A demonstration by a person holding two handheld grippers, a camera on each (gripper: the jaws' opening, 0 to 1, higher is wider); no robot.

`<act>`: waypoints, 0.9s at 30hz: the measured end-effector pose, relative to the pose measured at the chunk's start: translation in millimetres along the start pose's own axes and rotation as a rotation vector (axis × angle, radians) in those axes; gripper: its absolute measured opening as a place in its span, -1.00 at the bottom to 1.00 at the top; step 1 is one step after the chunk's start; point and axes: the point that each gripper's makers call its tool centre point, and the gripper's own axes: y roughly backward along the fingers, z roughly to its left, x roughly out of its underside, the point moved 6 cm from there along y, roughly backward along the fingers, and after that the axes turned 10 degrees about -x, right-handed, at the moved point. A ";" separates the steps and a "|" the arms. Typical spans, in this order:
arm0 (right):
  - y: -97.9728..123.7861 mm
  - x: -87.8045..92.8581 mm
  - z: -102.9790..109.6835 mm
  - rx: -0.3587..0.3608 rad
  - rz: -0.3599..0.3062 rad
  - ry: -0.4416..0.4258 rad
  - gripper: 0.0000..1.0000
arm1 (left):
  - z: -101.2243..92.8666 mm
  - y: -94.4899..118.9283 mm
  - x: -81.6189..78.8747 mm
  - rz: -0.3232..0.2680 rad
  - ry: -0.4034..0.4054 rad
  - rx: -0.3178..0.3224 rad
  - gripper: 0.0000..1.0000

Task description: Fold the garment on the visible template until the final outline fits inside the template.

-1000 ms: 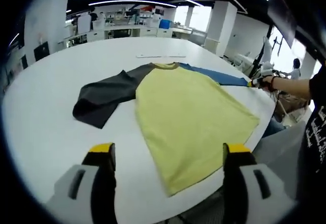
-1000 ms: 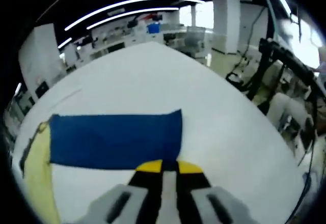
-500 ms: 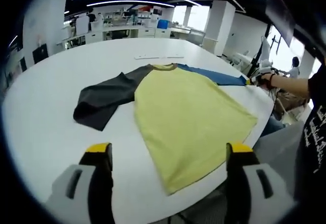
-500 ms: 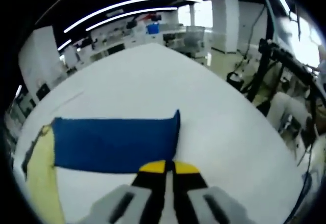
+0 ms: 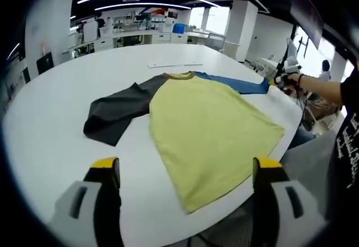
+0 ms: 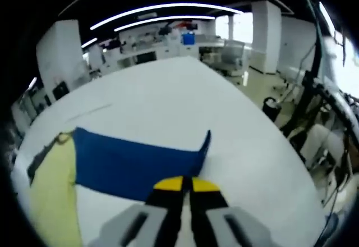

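Observation:
A shirt with a yellow body (image 5: 210, 129), a dark grey sleeve (image 5: 115, 112) and a blue sleeve (image 5: 238, 83) lies flat on the white round table (image 5: 50, 140). My left gripper (image 5: 185, 171) hangs open above the near table edge, short of the yellow hem. In the right gripper view, my right gripper (image 6: 183, 183) is shut on the cuff of the blue sleeve (image 6: 134, 160), whose end is lifted and curls up off the table. In the left gripper view that right gripper (image 5: 283, 73) appears at the far right, held by a person's hand.
A thin pale strip (image 5: 168, 64) lies on the table beyond the collar. The person's arm and dark shirt (image 5: 345, 135) stand at the right table edge. Desks, pillars and equipment stands ring the room behind; the floor drops off past the table's right rim (image 6: 291, 163).
My right gripper has raised the blue cuff, so the sleeve's end now lifts and curls instead of lying flat. The left gripper has barely moved.

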 end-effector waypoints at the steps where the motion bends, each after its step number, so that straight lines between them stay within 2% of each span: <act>1: -0.3 -1.7 3.4 -0.010 -0.003 -0.001 -1.00 | -0.1 0.4 0.5 0.004 -0.001 0.001 0.93; 3: -5.4 -8.0 2.7 -0.023 -0.007 0.006 -1.00 | -0.7 1.3 1.6 0.011 -0.006 0.005 0.93; 7: 1.7 -10.5 23.7 -0.042 -0.013 0.031 -1.00 | -0.9 2.2 2.2 0.010 -0.010 0.006 0.96; 11: -7.2 -20.0 26.8 -0.055 -0.001 0.083 -1.00 | -0.4 1.0 2.5 0.015 -0.008 0.008 0.96; 18: -5.2 -24.4 54.5 -0.086 0.003 0.137 -1.00 | -1.2 0.0 0.9 0.006 -0.022 0.016 0.95; 22: -10.0 -31.4 61.7 -0.114 -0.003 0.149 -1.00 | -0.3 0.0 0.4 -0.002 -0.027 0.012 0.94; 27: -6.7 -33.6 82.8 -0.150 -0.003 0.162 -1.00 | -0.6 0.0 -1.5 -0.012 -0.028 0.016 0.94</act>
